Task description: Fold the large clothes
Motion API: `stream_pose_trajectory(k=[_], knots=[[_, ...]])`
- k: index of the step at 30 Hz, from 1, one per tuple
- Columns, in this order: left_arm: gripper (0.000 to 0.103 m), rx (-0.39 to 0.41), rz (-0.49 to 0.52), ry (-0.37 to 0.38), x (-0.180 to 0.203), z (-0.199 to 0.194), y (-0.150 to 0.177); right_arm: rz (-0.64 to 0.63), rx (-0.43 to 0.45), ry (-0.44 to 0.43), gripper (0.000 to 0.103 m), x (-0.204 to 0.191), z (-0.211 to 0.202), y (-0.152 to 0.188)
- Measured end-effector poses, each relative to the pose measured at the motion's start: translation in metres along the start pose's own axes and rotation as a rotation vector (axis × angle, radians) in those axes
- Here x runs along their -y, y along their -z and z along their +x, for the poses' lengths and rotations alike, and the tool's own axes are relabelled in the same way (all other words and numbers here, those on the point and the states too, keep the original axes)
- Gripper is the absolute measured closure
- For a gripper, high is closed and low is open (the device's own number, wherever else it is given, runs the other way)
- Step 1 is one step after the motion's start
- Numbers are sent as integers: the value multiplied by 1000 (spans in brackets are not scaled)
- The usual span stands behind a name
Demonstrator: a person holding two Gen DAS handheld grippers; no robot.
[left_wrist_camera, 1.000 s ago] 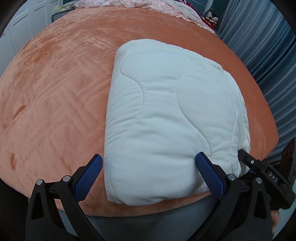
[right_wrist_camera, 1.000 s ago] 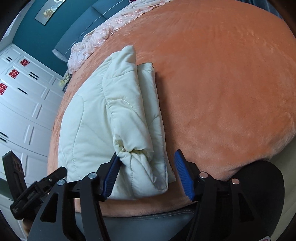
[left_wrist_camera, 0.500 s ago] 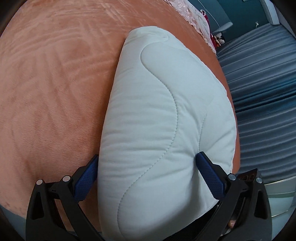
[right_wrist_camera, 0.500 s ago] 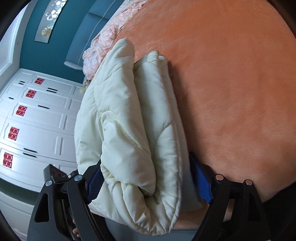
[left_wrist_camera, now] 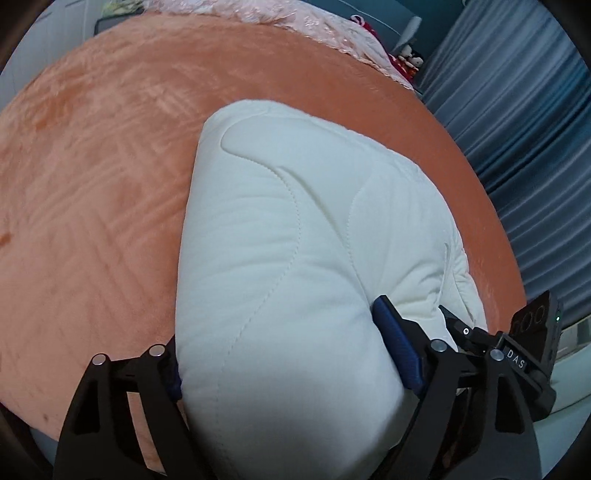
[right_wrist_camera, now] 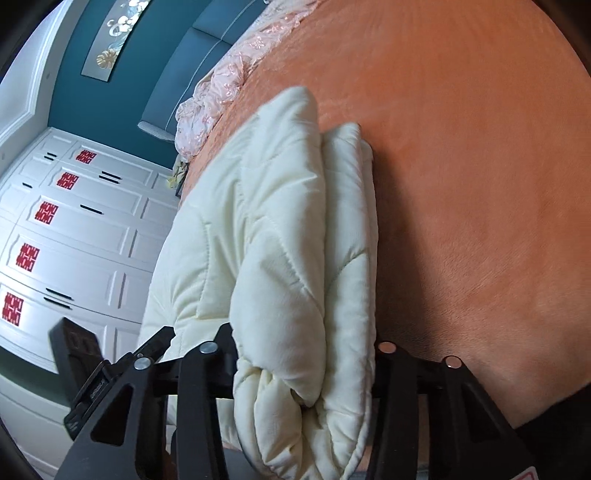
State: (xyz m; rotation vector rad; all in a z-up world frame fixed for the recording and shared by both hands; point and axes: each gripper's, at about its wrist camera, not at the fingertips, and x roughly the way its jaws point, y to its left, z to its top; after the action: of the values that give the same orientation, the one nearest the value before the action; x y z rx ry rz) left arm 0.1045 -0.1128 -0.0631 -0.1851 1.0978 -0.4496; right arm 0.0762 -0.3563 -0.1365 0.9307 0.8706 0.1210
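A folded cream quilted garment (left_wrist_camera: 295, 221) lies as a thick bundle on the orange plush bed (left_wrist_camera: 92, 184). My left gripper (left_wrist_camera: 277, 332) straddles its near end. The jaws are closing, the blue right pad (left_wrist_camera: 395, 350) dents the fabric, and the left pad is hidden behind the bulge. In the right wrist view the garment's layered edge (right_wrist_camera: 280, 221) fills my right gripper (right_wrist_camera: 304, 339). Its jaws are closing and squeeze the stacked folds, which hide the pads. Each gripper shows at the other view's lower edge.
The orange bed cover (right_wrist_camera: 461, 184) stretches wide beyond the bundle. Pink lace bedding (left_wrist_camera: 314, 22) lies at the far end. Blue-grey curtains (left_wrist_camera: 535, 129) hang along one side. A white wardrobe (right_wrist_camera: 74, 240) with red stickers stands on the other.
Both grippers pushed in over the bundle's near end, which first lay flat just past open fingers. Their jaws have since narrowed onto the fabric, and it bulges between them.
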Motion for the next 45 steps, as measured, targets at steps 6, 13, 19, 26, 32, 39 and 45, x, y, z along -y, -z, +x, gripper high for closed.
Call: stream_pose_trajectory(k=[6, 13, 19, 26, 32, 39, 45], knots=[[36, 53, 80, 14, 20, -39, -10, -101, 76, 58, 67, -43, -40, 2], [37, 157, 133, 60, 30, -94, -21, -219, 186, 61, 67, -88, -93, 3], [37, 248, 175, 78, 40, -139, -32, -290, 276, 31, 67, -123, -125, 4], [37, 330, 197, 100, 38, -182, -41, -369, 341, 7, 67, -158, -151, 9], [37, 408, 227, 113, 31, -214, -53, -413, 383, -16, 67, -195, -157, 8], [37, 510, 259, 107, 14, -245, -75, -462, 425, -63, 67, -230, -154, 2], [37, 603, 264, 94, -6, -263, -95, -525, 441, -93, 67, -267, -138, -11]])
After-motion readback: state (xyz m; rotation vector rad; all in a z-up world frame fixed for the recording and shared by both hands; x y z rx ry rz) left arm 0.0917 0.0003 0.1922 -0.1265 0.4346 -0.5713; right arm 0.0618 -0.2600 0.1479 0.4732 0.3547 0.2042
